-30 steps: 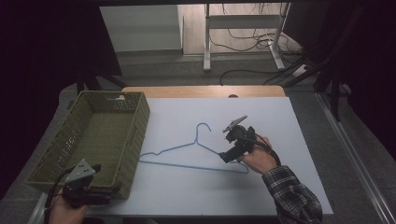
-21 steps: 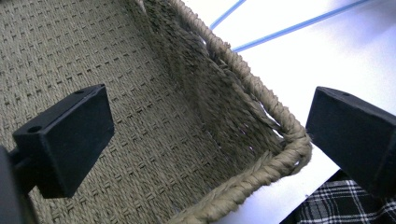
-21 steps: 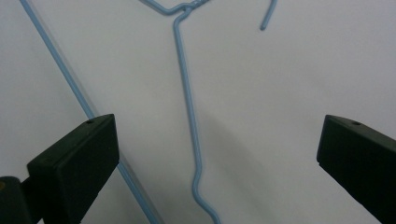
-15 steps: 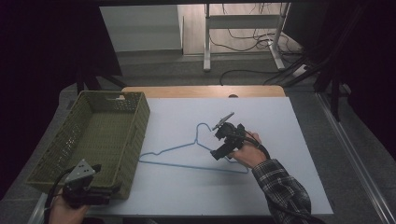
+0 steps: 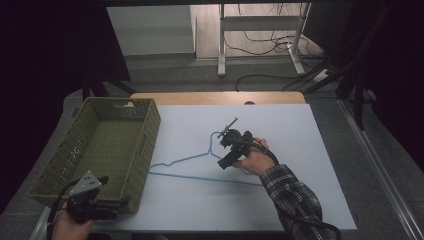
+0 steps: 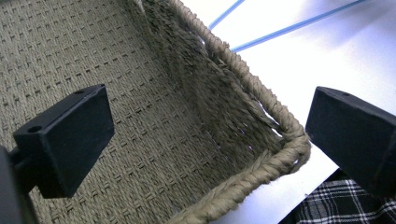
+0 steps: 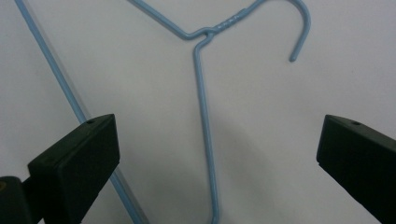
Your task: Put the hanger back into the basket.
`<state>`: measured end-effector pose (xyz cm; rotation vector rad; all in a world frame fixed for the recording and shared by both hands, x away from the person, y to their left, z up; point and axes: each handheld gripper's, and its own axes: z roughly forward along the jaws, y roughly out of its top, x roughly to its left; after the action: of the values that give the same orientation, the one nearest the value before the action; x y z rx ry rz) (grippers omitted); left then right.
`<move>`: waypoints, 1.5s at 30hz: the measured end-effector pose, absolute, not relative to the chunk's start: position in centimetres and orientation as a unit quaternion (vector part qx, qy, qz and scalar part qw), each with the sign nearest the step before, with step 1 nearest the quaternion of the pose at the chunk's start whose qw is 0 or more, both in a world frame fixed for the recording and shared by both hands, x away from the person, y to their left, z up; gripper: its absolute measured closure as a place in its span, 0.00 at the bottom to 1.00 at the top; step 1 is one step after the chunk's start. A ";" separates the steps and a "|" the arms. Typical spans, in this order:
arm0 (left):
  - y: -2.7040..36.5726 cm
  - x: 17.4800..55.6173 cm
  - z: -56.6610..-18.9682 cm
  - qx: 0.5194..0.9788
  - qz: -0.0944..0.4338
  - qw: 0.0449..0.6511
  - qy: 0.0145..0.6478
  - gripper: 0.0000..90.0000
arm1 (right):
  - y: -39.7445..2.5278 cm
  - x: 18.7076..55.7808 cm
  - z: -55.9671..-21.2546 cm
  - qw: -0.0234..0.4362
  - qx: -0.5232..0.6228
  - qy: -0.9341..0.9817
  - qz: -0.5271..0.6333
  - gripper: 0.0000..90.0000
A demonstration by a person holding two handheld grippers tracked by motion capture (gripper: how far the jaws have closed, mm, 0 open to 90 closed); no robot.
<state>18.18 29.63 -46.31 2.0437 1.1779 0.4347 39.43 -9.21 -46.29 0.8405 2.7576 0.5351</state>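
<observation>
- Blue wire hanger lay flat on the white table, just right of the woven basket.
- Right gripper hovered over the hanger's sloping arm, jaws spread wide, nothing held.
- Left gripper sat at the basket's near corner, jaws wide apart and empty.

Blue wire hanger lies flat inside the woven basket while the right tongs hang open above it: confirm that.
Not quite. The blue wire hanger lies flat on the white table, beside the woven basket, as the high view shows. The right tongs do hang open above it.
</observation>
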 end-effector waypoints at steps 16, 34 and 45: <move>29.6 18.2 -46.3 0.793 0.169 0.364 0.459 0.01 | -8.8 40.3 -48.9 0.089 0.283 0.944 0.146 0.15; 29.5 18.2 -46.3 0.794 0.170 0.362 0.458 0.02 | -7.9 41.2 -49.9 0.045 0.265 0.957 0.108 0.66; 29.5 18.2 -46.4 0.794 0.171 0.361 0.457 0.02 | -6.9 40.8 -49.7 0.061 0.247 0.965 0.066 0.97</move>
<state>18.16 29.54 -46.35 2.0469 1.1786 0.4406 40.76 -6.91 -49.74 0.7468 2.9182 0.2008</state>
